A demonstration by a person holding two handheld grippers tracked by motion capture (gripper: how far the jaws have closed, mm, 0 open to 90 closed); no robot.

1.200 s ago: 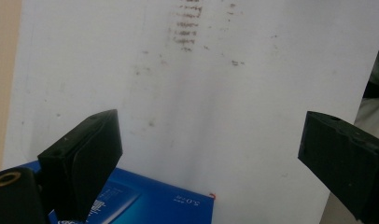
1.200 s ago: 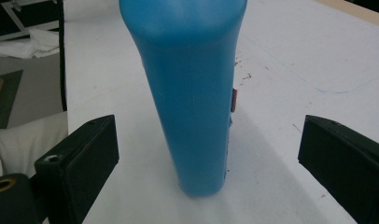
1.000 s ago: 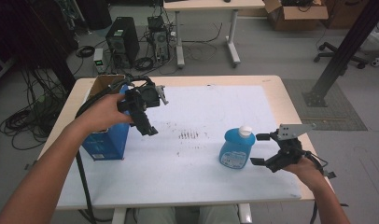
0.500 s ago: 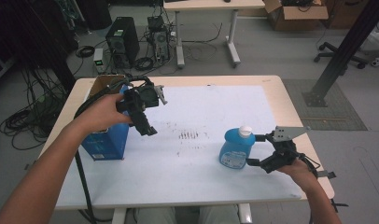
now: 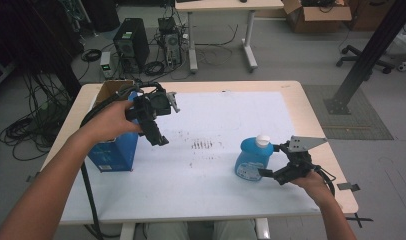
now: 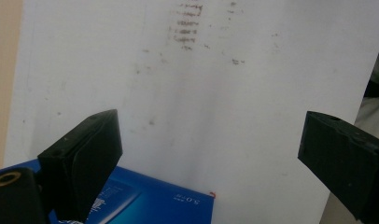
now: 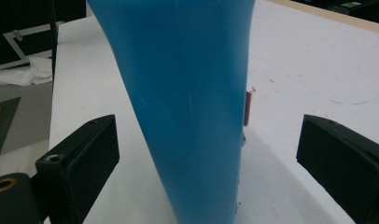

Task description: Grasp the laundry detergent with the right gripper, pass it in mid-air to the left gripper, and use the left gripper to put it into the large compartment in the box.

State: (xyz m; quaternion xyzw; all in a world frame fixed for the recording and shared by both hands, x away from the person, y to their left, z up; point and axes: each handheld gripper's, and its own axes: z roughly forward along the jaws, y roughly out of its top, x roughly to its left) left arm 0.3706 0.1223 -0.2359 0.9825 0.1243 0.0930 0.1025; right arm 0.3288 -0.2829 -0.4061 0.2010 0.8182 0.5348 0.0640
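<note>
The blue bottle (image 5: 252, 159) with a white cap stands upright on the white sheet (image 5: 216, 125) at the right near part of the desk (image 5: 311, 115). The right gripper (image 5: 276, 161) is at the bottle's right side, its fingers (image 7: 80, 163) released and spread wide, the bottle between them with a gap on each side. The left gripper (image 5: 156, 131) hangs above the left side of the desk, just beside a blue box (image 5: 113, 150), fingers (image 6: 85, 154) also released and wide apart, holding nothing. Dark smudges (image 5: 201, 145) mark the sheet between the box and the bottle.
</note>
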